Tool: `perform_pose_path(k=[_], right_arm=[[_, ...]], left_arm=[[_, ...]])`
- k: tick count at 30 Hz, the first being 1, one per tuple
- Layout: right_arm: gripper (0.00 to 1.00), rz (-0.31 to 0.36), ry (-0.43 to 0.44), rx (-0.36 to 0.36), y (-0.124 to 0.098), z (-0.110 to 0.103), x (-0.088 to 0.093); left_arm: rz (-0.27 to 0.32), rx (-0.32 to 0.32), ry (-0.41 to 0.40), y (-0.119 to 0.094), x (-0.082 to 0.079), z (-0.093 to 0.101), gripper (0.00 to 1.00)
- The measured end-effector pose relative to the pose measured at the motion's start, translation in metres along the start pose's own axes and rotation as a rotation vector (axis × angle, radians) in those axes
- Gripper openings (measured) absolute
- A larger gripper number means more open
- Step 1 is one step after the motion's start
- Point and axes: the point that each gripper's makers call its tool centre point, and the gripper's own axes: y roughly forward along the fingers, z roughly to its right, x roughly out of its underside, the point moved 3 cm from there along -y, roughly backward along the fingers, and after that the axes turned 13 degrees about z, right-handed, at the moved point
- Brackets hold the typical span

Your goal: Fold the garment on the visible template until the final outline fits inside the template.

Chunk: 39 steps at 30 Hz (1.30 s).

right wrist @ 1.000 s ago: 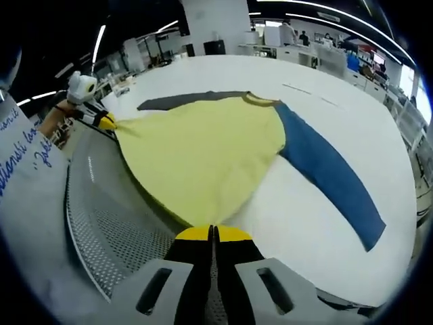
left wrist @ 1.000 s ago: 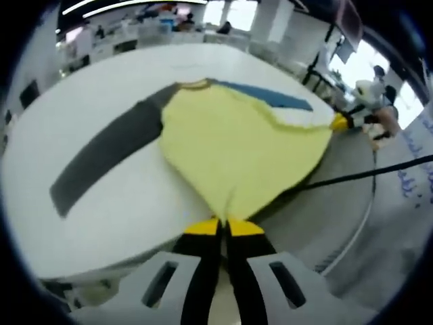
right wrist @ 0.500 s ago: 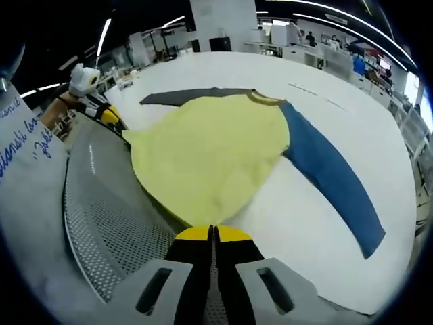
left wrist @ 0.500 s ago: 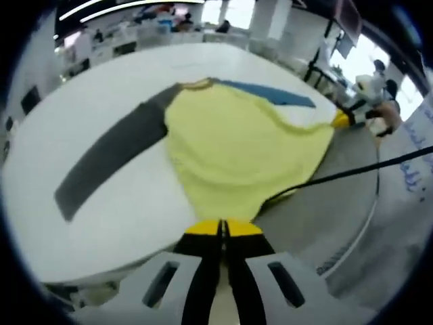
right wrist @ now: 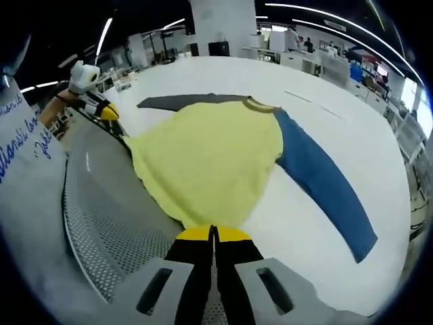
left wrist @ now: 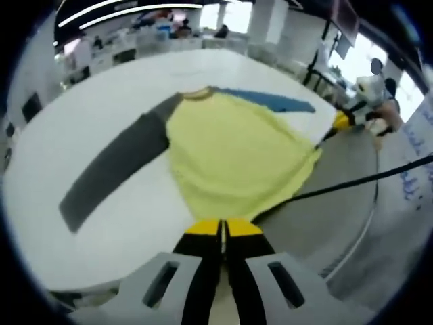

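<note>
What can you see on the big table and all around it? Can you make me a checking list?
Surface: white table, with a grey perforated panel along its near edge.
Job's things: shirt lying spread, yellow body, grey sleeve, blue sleeve; its hem hangs over the table edge.
Template: no outline made out.
Clutter: nothing seen.
Tools: left tool shut on the shirt hem; right tool shut on the shirt hem.
Cables: black cable across the grey panel.
Surroundings: office with desks, ceiling lights, people far off.
</note>
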Motion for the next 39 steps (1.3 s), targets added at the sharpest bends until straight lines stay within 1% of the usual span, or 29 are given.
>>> perform_pose_path(k=[2, 6, 10, 13, 15, 23, 25, 27, 30, 34, 39], right_arm=[[0.01, 0.009, 0.003, -0.001, 0.001, 0.000, -0.002], [0.01, 0.017, -0.007, -0.002, 0.003, 0.000, -0.003], [0.02, 0.030, -0.005, 0.000, 0.004, 0.000, -0.006], [0.04, 0.046, -0.004, 0.000, 0.005, -0.001, -0.011], [0.05, 0.072, 0.009, -0.013, 0.005, -0.003, -0.016], [0.08, 0.104, 0.005, -0.038, 0.009, -0.008, -0.026], [0.09, 0.121, -0.003, -0.041, 0.010, -0.010, -0.031], [0.12, 0.125, -0.012, -0.041, 0.010, -0.010, -0.033], [0.13, 0.128, -0.028, -0.040, 0.010, -0.009, -0.036], [0.15, 0.128, -0.042, -0.038, 0.011, -0.008, -0.037], [0.18, 0.130, -0.051, -0.036, 0.011, -0.007, -0.038]], left_arm=[[0.004, 0.010, -0.006, 0.000, -0.001, 0.002, 0.00], [0.000, 0.008, -0.002, 0.001, 0.000, 0.003, 0.00], [0.017, 0.003, -0.013, 0.003, -0.003, 0.004, 0.00], [0.036, 0.005, -0.003, 0.004, -0.007, 0.006, 0.00], [0.042, 0.002, 0.003, 0.005, -0.009, 0.006, 0.00], [0.044, 0.020, 0.022, 0.008, -0.014, 0.012, 0.00], [0.065, 0.030, 0.021, 0.008, -0.018, 0.013, 0.00], [0.069, 0.030, 0.018, 0.008, -0.020, 0.013, 0.00], [0.064, 0.018, 0.042, 0.007, -0.022, 0.012, 0.00], [0.061, 0.017, 0.056, 0.005, -0.024, 0.012, 0.00], [0.063, 0.016, 0.068, 0.005, -0.026, 0.014, 0.03]])
